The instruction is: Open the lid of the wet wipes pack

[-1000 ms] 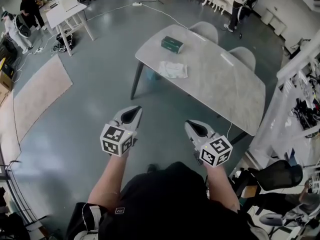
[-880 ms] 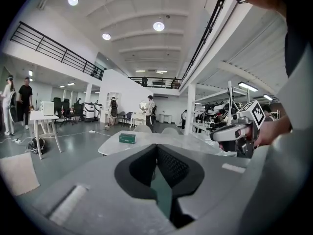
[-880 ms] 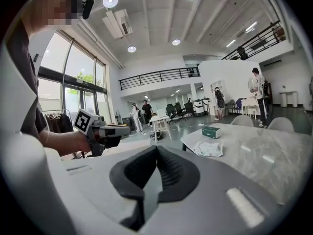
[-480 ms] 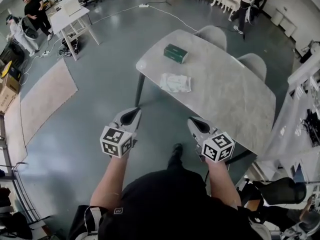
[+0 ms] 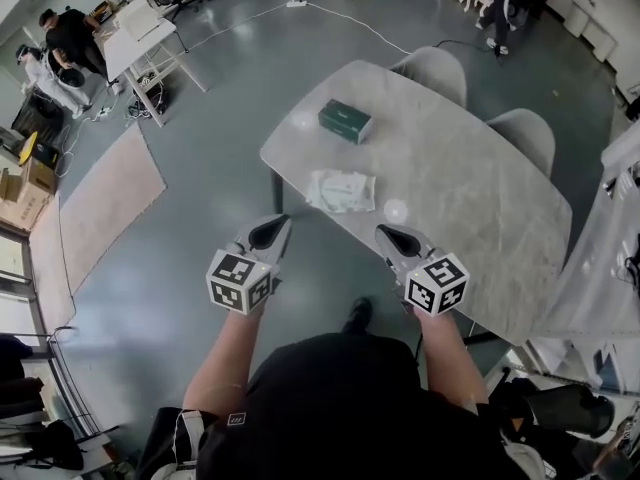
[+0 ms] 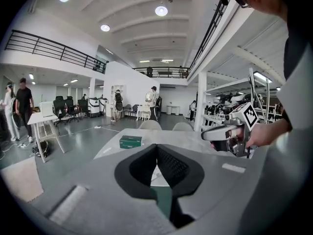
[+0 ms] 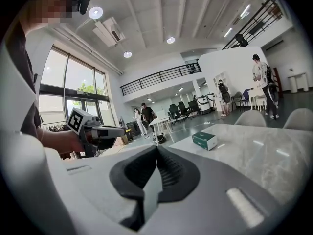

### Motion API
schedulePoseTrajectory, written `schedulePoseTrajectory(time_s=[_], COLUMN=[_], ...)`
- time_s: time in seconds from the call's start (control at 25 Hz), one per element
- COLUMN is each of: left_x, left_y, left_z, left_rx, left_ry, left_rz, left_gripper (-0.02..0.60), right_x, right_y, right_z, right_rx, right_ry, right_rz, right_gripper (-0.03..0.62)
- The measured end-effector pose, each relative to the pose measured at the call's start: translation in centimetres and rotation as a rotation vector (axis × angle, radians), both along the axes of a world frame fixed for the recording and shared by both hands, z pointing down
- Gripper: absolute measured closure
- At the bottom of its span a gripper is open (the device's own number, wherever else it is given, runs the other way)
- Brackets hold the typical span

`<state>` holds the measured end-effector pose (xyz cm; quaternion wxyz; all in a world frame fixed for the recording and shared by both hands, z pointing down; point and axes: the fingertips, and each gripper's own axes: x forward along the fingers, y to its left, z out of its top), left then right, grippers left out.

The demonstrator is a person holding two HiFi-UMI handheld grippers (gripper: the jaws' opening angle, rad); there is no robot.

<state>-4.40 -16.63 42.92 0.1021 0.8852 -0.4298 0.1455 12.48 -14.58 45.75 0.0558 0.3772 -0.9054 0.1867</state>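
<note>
Only the head view shows the wet wipes pack [image 5: 341,190] whole.

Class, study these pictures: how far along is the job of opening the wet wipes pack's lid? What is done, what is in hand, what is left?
Done: nothing yet. The wet wipes pack lies untouched on the table.
In hand: the left gripper and right gripper, jaws together and empty, are held short of the table's near edge.
Left: reach the pack, steady it, lift its lid.
</note>
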Motion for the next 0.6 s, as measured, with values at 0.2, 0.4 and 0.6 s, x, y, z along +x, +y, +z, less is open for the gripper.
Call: schedulePoseTrajectory(time_s=[0.2, 0.4, 0.6], left_x=[2.6, 3.7, 3.6], left_y=[-2.8, -4.4, -6.5], left_z=[0.5, 1.9, 4.3], left_rx=[-0.009, -0.023, -0.053], left_ry=[-0.003, -0.013, -0.034], left_rz=[-0.003, -0.006, 0.017], left_gripper=[0.571, 0.571, 0.571], right_x=[1.1, 1.2, 0.0], right_y=[-1.7, -3.1, -5.1], right_z=[1.7, 2.8, 4.5], right_rx=[-0.044, -0.068, -0.102], right_ry=[0.01, 0.024, 0.069], right_rz=[-0.057, -0.088, -0.118], right_gripper=[0.592, 0.592, 0.592])
